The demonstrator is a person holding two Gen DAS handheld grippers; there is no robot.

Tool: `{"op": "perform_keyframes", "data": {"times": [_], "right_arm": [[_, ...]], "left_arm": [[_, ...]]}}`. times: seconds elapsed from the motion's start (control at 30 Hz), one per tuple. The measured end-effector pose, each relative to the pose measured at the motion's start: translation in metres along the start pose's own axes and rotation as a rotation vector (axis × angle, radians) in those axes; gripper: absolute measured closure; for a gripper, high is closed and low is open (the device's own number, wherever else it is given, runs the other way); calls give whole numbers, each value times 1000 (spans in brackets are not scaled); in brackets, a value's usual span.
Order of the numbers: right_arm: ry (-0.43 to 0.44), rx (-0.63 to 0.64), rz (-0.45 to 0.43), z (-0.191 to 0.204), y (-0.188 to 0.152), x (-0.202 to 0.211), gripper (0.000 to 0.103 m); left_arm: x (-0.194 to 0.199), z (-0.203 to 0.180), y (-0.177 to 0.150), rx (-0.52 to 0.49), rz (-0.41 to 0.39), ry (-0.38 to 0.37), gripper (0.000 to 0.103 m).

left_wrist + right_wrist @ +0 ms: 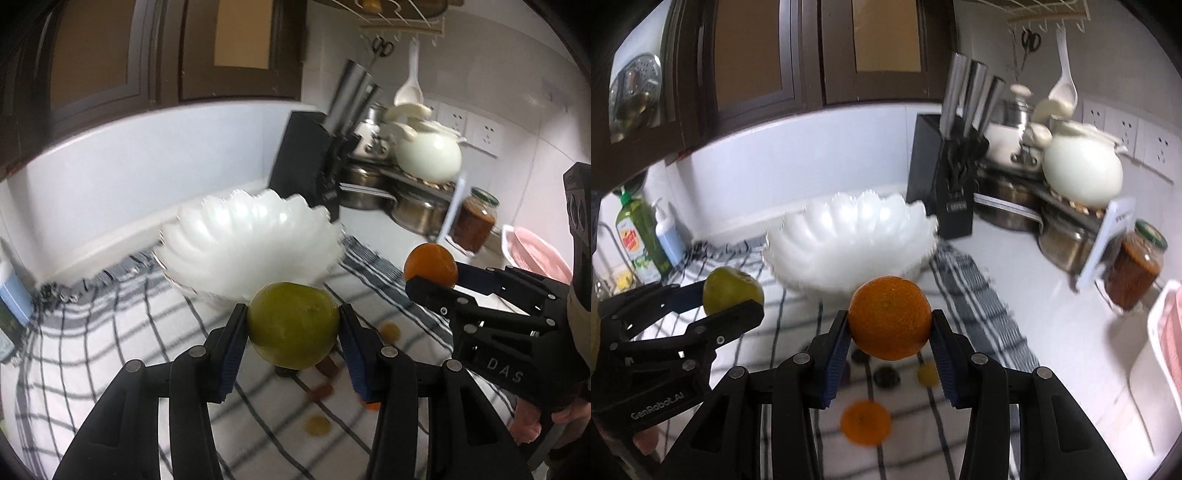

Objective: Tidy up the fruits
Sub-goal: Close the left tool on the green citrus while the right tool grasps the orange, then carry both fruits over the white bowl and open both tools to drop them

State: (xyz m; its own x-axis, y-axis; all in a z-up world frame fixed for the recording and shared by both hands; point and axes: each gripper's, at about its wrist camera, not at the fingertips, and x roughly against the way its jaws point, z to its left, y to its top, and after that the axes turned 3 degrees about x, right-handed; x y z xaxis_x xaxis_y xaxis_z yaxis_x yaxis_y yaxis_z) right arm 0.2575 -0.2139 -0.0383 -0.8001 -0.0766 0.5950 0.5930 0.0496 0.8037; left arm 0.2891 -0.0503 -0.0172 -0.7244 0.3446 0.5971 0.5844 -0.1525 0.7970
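My left gripper [293,323] is shut on a green fruit [293,325] and holds it above the checked cloth [92,332], just before the white scalloped bowl [251,240]. My right gripper [889,325] is shut on an orange [889,323], also raised before the bowl [849,240]. Each gripper shows in the other's view: the right one with its orange [430,266], the left one with the green fruit [733,290]. Another orange [865,422], a small yellow fruit [927,373] and dark small fruits [886,376] lie on the cloth below.
A black knife block [942,173] stands behind the bowl. Steel pots [1067,240], a white teapot [1082,173] and a jar [1137,269] stand at the right. A green bottle [639,240] and a blue dispenser [668,236] stand at the left. A pink-and-white tray [1167,332] sits far right.
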Motion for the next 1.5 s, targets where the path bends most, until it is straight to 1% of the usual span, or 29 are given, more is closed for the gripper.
{"op": "perform_keyframes", "data": {"times": [0.17,0.4,0.57,0.67,0.73,0.9,1.03,1.17,1.33,1.5], "right_arm": [[-11,26,-35,8,30,-16,59],[-18,69,-69,16,66,-44,59],[-22,95,-71,21,87,-70,59],[-17,106,-56,23,96,-87,59],[-13,115,-44,24,101,-99,59],[-3,133,-6,25,116,-136,59],[-1,142,44,23,123,-166,59],[22,118,134,15,127,-204,59],[26,115,235,12,127,-247,59],[29,143,314,14,121,-274,59]], "left_arm": [[-9,19,24,-7,-34,43,55],[-26,41,50,-3,-55,96,55],[-45,53,65,-1,-63,140,55],[-61,62,74,9,-52,164,55],[-71,68,79,16,-44,167,55],[-101,79,92,20,-6,184,55],[-127,90,99,48,40,176,55],[-159,100,103,77,107,160,55],[-196,110,100,98,190,155,55],[-224,118,94,137,273,142,55]]}}
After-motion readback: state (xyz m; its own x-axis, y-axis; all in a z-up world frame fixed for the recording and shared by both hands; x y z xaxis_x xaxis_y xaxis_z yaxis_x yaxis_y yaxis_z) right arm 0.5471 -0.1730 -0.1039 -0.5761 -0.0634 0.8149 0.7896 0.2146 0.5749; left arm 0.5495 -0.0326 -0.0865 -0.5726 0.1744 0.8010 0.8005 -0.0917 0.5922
